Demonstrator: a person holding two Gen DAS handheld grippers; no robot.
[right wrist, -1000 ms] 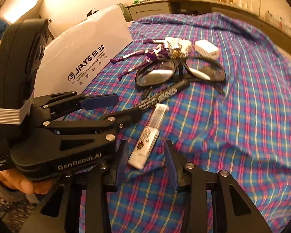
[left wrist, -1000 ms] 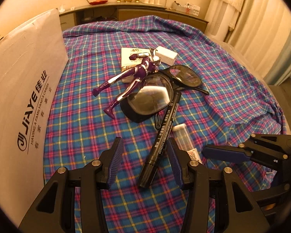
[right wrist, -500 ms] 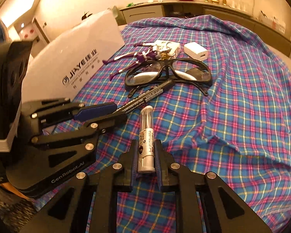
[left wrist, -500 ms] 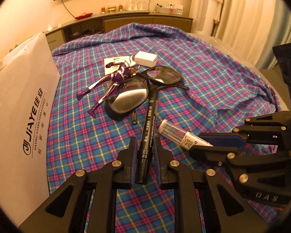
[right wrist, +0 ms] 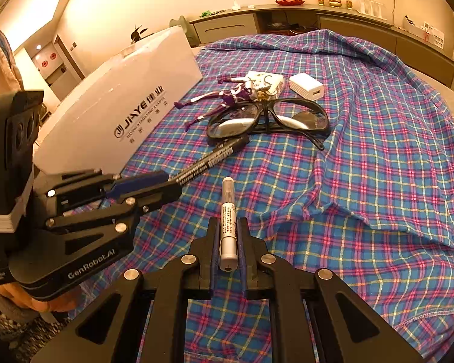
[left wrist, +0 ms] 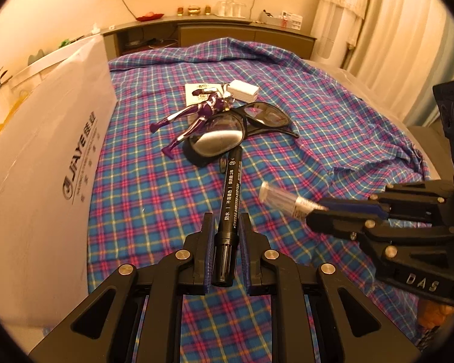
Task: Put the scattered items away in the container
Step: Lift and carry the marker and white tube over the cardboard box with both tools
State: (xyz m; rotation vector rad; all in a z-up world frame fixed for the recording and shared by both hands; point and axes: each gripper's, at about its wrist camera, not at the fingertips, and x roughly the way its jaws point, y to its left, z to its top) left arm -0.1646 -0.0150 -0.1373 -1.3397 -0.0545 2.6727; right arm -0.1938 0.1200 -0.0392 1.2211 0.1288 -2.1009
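Left gripper clamped on a black marker pen, cap end back between the jaws, long axis running straight forward along the fingers, far tip toward the black safety glasses. Right gripper pinched on a small clear-capped tube with a printed label, likewise aligned with the fingers, clear cap pointing forward, away toward the bed's middle. Both held just above the plaid bedspread, near its front edge; whether the marker's far tip touches the glasses' frame, cannot tell.

Compared with a second ago: both sets of jaws then spread wide with the marker and tube lying slanted on the cloth; now closed, each item lifted and turned in line with its gripper.

Farther back on the bedspread: purple-and-silver action figure lying against the glasses, a printed card pack under its head, a white charger plug just beside. White JIAYE container along the left edge of the bed.
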